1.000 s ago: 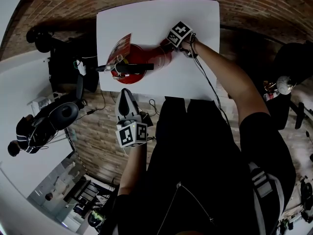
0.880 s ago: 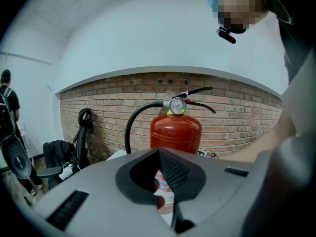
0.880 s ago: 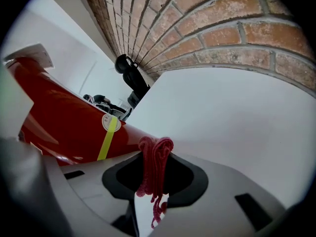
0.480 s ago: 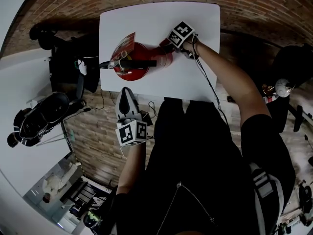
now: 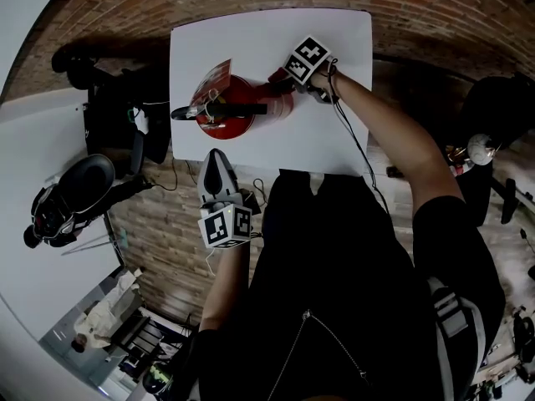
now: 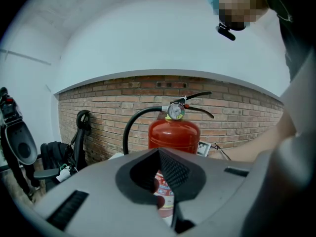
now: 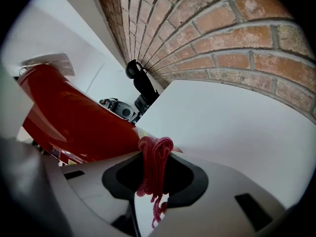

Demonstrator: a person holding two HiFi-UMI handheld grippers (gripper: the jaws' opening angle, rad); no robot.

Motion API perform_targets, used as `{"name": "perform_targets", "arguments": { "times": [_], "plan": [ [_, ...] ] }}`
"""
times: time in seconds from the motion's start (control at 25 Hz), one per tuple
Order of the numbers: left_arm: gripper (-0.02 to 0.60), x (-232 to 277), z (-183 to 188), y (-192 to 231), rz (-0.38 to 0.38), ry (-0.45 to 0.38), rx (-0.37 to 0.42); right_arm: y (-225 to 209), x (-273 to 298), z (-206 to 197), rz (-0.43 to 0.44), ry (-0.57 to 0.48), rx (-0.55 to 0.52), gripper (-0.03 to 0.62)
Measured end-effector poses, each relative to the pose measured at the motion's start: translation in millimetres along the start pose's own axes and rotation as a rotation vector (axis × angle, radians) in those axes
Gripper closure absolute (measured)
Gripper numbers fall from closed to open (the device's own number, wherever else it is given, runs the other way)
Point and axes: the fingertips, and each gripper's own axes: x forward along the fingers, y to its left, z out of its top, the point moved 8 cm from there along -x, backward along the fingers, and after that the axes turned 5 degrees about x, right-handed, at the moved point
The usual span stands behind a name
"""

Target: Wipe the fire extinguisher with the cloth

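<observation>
Red cloth [image 7: 155, 149] is pinched in R gripper [image 5: 288, 78] and laid vs. extinguisher [image 5: 234, 107] flank for wiping; L gripper [image 5: 217, 159] is parked closed, empty.

Before you: red-brown brick wall [image 6: 98, 112]; white rectangular tabletop [image 5: 251, 40] set against it; black bag [image 6: 54, 154] at the wall's foot, left.

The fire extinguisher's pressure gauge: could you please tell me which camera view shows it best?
The left gripper view: the pressure gauge faces the camera atop the fire extinguisher. The head view shows only the valve lever from above; the right gripper view shows just the red body and the cloth.
</observation>
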Motion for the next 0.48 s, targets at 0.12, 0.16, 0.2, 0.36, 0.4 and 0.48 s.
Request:
{"name": "perform_targets", "arguments": {
  "times": [0.12, 0.16, 0.2, 0.36, 0.4, 0.48],
  "plan": [
    [0.574, 0.2, 0.2, 0.2, -0.001, -0.001, -0.003, 6.4, -3.9, 1.7, -0.009, 0.004, -0.018, 0.474],
    [0.574, 0.4, 0.4, 0.3, -0.001, -0.003, -0.004, 8.1, -4.6, 2.1, -0.015, 0.006, -0.026, 0.474],
    [0.574, 0.5, 0.6, 0.5, -0.001, -0.004, -0.005, 9.4, -4.9, 2.3, -0.02, 0.007, -0.033, 0.474],
    [0.574, 1.5, 0.8, 0.6, -0.004, -0.009, -0.008, 11.5, -6.2, 2.1, -0.032, 0.004, -0.042, 0.474],
    [0.574, 1.7, 0.8, 0.7, -0.005, -0.01, -0.008, 12.3, -7.4, 2.3, -0.032, 0.001, -0.043, 0.474],
    [0.574, 2.0, 1.0, 1.0, -0.006, -0.013, -0.008, 15.3, -10.8, 3.9, -0.026, -0.009, -0.046, 0.474]
  ]
}}
